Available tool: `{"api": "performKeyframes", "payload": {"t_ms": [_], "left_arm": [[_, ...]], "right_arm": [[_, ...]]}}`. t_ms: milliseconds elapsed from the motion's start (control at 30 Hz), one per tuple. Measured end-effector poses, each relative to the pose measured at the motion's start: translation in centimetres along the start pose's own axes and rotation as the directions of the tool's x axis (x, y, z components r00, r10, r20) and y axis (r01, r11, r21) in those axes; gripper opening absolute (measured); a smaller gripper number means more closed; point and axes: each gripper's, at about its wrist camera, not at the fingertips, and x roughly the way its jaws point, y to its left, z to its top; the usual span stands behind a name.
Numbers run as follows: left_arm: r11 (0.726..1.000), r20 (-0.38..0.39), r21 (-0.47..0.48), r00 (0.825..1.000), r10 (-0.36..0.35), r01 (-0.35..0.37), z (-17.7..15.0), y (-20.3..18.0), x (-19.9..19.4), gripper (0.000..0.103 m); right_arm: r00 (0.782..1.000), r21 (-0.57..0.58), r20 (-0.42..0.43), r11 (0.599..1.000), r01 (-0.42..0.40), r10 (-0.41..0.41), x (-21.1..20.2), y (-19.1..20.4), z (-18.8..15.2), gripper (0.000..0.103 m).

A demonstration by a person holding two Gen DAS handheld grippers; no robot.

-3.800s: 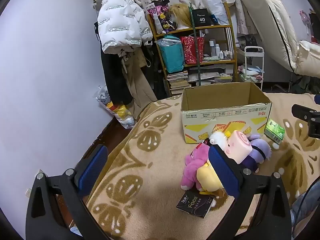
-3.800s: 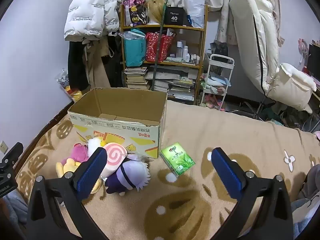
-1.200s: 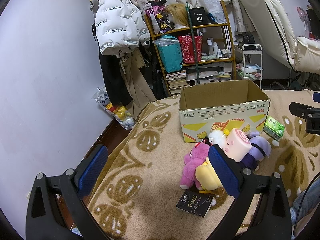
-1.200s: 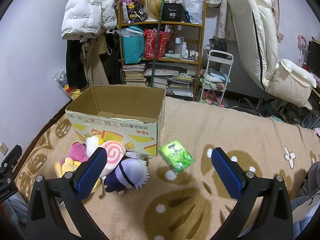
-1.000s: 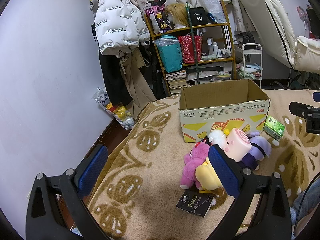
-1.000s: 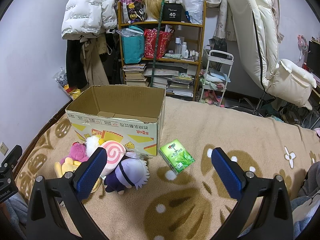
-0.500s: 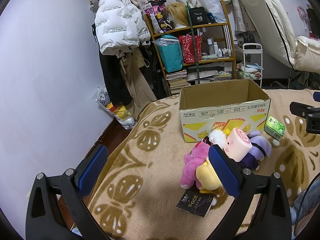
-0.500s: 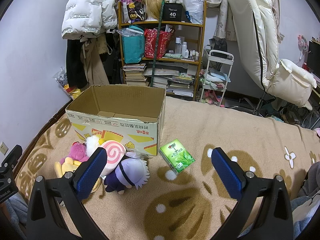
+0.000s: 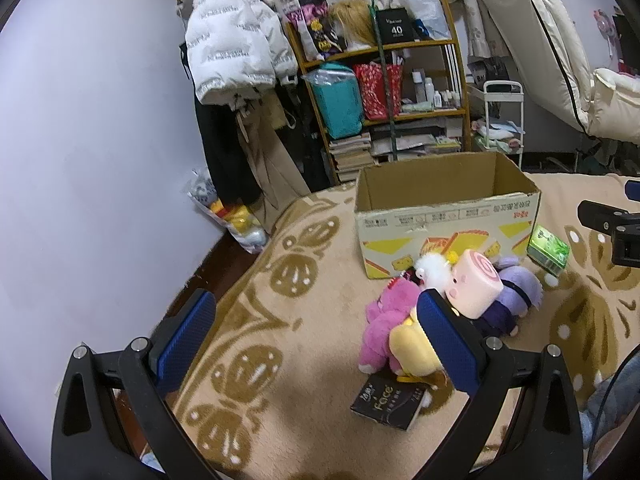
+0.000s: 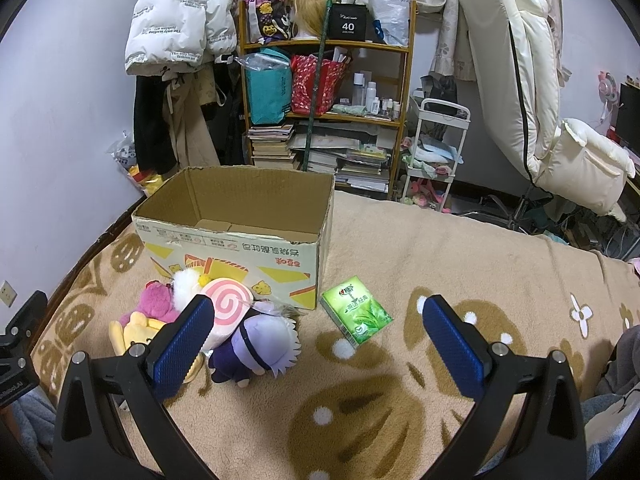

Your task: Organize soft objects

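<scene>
An open cardboard box (image 9: 448,216) (image 10: 236,248) stands on the blanket, with nothing visible inside. In front of it lies a heap of plush toys: a pink swirl roll (image 9: 474,288) (image 10: 226,312), a purple doll (image 9: 516,300) (image 10: 260,346), a magenta bear (image 9: 386,314) (image 10: 154,302), a yellow plush (image 9: 412,350) (image 10: 134,334) and a white fluffy one (image 9: 434,270) (image 10: 186,282). My left gripper (image 9: 316,344) is open and empty, held left of the heap. My right gripper (image 10: 316,348) is open and empty, above the blanket right of the purple doll.
A green tissue pack (image 10: 356,314) (image 9: 548,248) lies right of the box. A black "Face" pack (image 9: 386,400) lies below the heap. The blanket (image 10: 440,264) covers a bed; a cluttered shelf (image 10: 324,108), hanging coats and a white trolley stand behind it.
</scene>
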Motion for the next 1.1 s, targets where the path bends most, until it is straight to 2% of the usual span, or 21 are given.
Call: {"api": "performKeyframes", "payload": {"t_ms": [200,533,900,1100], "left_arm": [[1.000,-0.039,-0.004,0.999,-0.008,0.008,-0.3,-0.1,1.0,0.100],[0.999,-0.120,0.010,0.992,-0.036,0.037,-0.3,-0.7,2.8,0.099],[0.993,-0.231,-0.051,0.966,-0.116,0.107,-0.2,-1.1,6.4,0.099],[0.993,-0.255,-0.034,0.959,-0.120,0.115,-0.1,-2.5,8.7,0.099]], "right_arm": [[1.000,-0.012,-0.012,1.000,-0.003,0.003,0.8,0.9,-1.1,0.103],[0.999,-0.032,-0.029,0.999,-0.029,0.028,1.6,1.8,0.2,0.103],[0.990,-0.006,-0.071,0.993,-0.122,0.121,4.0,3.1,1.3,0.103],[0.987,-0.023,-0.073,0.989,-0.148,0.146,6.5,4.5,1.7,0.103]]}}
